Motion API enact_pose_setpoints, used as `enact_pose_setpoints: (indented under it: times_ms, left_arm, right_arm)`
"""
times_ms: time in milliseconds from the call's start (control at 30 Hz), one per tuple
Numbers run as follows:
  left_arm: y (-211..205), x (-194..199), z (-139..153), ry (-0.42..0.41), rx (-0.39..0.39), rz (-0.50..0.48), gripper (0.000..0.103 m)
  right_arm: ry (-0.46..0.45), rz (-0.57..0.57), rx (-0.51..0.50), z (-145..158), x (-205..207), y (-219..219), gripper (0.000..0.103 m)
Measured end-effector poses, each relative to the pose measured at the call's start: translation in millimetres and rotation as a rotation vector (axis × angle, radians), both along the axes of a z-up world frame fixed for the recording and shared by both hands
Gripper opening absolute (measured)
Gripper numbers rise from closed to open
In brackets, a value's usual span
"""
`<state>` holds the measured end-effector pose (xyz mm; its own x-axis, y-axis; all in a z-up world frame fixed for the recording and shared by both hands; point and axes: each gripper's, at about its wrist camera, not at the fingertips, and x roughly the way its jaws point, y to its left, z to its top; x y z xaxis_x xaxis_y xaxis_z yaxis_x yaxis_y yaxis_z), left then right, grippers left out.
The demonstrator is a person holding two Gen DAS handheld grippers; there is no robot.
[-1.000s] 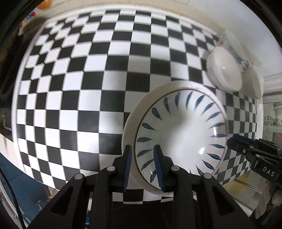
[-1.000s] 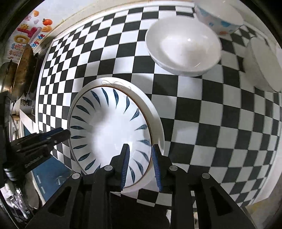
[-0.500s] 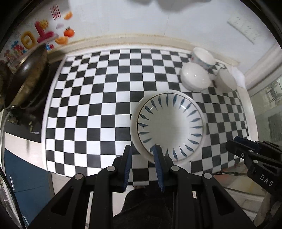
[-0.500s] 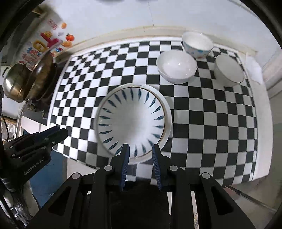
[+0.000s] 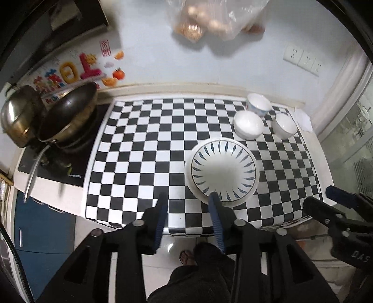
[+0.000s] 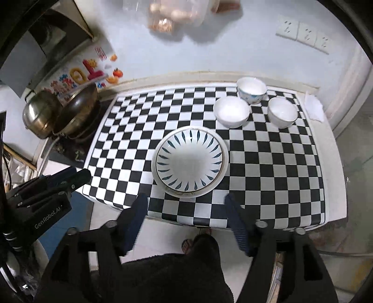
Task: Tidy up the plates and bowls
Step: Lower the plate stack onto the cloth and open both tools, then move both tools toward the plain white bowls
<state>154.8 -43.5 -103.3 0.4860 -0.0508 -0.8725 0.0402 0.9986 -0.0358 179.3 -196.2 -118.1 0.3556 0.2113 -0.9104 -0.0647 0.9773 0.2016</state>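
Note:
A blue-leaf-patterned plate (image 5: 225, 171) (image 6: 190, 160) lies on a plain white plate on the checkered table (image 5: 139, 151) (image 6: 268, 174), right of centre. Three white bowls stand at the back right: a blue-patterned bowl (image 5: 258, 105) (image 6: 251, 89), a wide bowl (image 5: 248, 124) (image 6: 232, 111) and a third bowl (image 5: 285, 125) (image 6: 282, 111). My left gripper (image 5: 188, 198) hangs high above the table's front edge, its jaws opening with nothing between them. My right gripper (image 6: 185, 198) hangs alongside, jaws opening wider, also with nothing between them. Each gripper shows in the other's view, the right gripper (image 5: 338, 205) and the left gripper (image 6: 70, 177).
A dark wok (image 5: 70, 116) and a steel pot (image 5: 17, 118) sit on a stove at the left. A plastic bag (image 5: 209, 21) hangs on the wall beside the sockets (image 5: 303, 60). A person's dark clothing and sandalled foot (image 5: 186, 256) are below the table edge. Glass doors are at the right.
Both grippers have risen and drawn back from the plate's near rim, so the whole table now shows. Both pairs of jaws have widened, the right more than the left.

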Motion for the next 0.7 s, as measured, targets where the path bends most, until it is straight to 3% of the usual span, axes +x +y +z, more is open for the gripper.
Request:
enact_pose_setpoints:
  times_ms: [167,433,700]
  left_arm:
    - [-0.4,-18.8,12.8,-0.051,0.003,0.007,0.058]
    - [-11.2,-32.3,21.6,-0.072,0.002,-0.012,0.059]
    - [-25.4,-21.4,19.2,-0.060,0.004,-0.015,0.059]
  right_arm:
    - [-0.042,-0.024,-0.016,16.5,-17.4,-5.3,0.084]
    - [-0.072,-0.040,-0.016,30.9,-37.6,-11.8,0.086]
    - [-0.075,-0.047,-0.003,31.7,-37.0,-19.6,0.087]
